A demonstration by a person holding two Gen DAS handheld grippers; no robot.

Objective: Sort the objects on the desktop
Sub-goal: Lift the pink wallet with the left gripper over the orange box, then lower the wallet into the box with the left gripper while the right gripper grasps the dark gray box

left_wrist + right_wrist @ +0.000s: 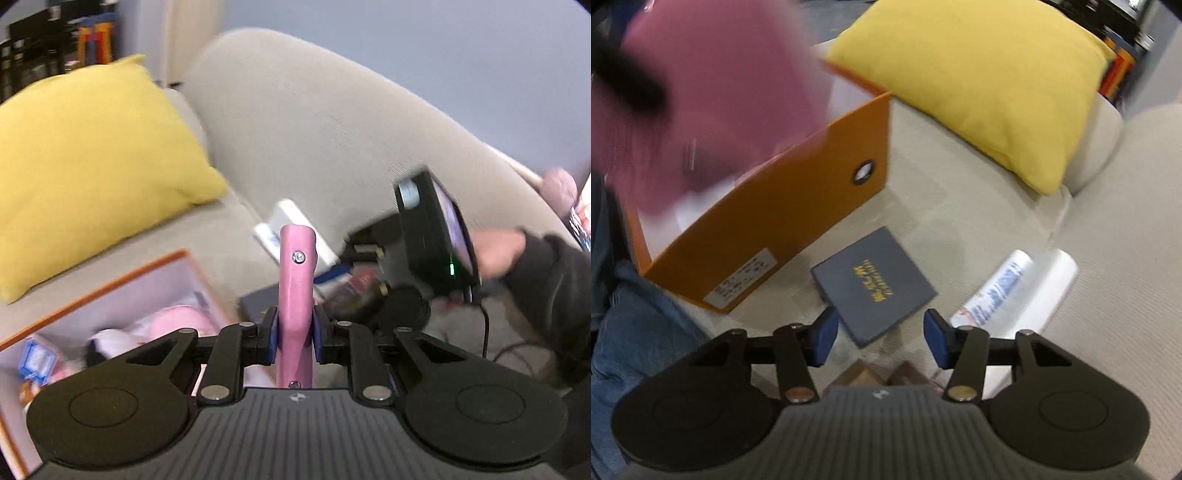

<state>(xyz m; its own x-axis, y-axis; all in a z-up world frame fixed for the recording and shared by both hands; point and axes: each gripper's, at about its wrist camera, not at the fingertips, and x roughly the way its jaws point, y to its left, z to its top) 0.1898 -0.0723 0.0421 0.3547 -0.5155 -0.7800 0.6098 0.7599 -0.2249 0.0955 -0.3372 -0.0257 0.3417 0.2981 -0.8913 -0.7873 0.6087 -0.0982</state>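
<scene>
**L tongs clamp pink handle; R tongs open over navy booklet**

Left wrist view, near to far: the left tongs (295, 341) are closed on a pink handle (296, 295), a smooth, rounded plastic bar w/ two screws, standing upright at frame centre between the blue pads (272, 334), both pads touching its sides. Lower left, just behind the tongs, sits an orange box (110, 284), open-topped, thin rigid walls w/ pale lining; inside it: soft pink and white items and a small blue pack, all blurred. Right of the handle lies a dark clutter of small things, too smeared to name. Mid right, a black device (436, 236) w/ a green light is in a person's hand (495, 251), cable trailing down. Behind: a white packet (291, 232) on the beige, fine-woven sofa (314, 129), and a plump yellow cushion (85, 162) upper left.

Right wrist view: the right tongs (881, 339) are open, nothing between the blue pads. Just beyond them, centre frame, a flat square navy booklet (873, 286) w/ gold lettering lies on the sofa seat, its near corner reaching between the fingertips, not touching. Right of it, a glossy white plastic-wrapped roll w/ blue print (1015, 291). Left, the orange box shows a label and a round finger hole; a blurred pink shape (713, 92) hangs over its open top, upper left. Cushion upper right.
</scene>
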